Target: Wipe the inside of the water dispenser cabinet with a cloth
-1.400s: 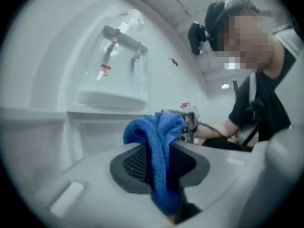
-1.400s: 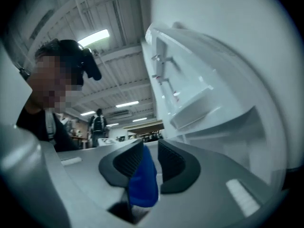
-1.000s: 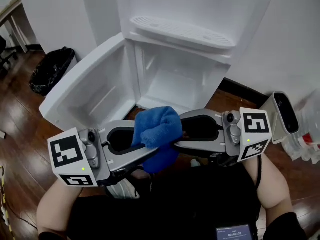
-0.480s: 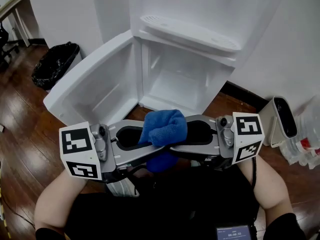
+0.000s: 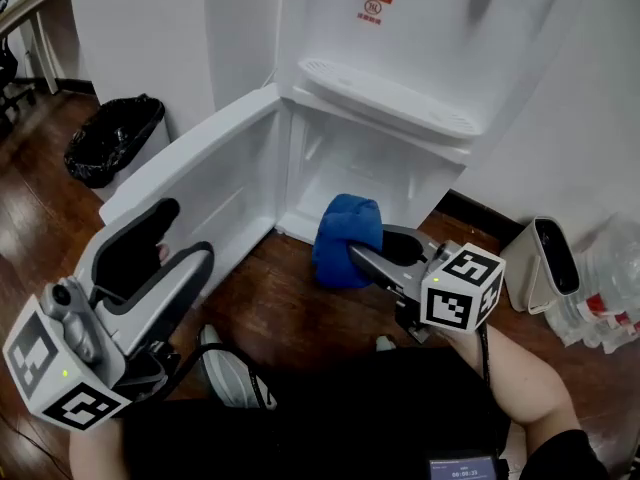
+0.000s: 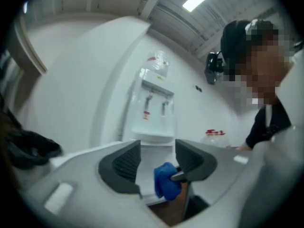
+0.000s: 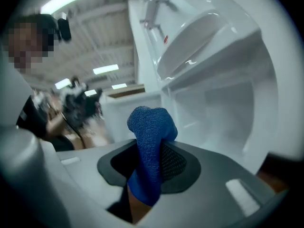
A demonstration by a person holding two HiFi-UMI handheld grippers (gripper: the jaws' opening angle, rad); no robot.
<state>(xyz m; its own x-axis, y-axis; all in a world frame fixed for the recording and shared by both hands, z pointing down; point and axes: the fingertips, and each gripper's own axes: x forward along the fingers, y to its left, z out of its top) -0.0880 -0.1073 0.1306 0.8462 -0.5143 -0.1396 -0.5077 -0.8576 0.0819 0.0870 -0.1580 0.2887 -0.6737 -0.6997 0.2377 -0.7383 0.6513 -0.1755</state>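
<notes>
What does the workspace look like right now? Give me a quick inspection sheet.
Surface: wooden floor.
Job's things: cabinet white inside, door open; blue cloth bunched before it.
Clutter: black bin bag left; white device, water bottles right.
Grippers: right gripper jaws closing on the cloth; left gripper jaws opening, nothing between.
Cables: black cable beneath left gripper.
Surroundings: white walls.
</notes>
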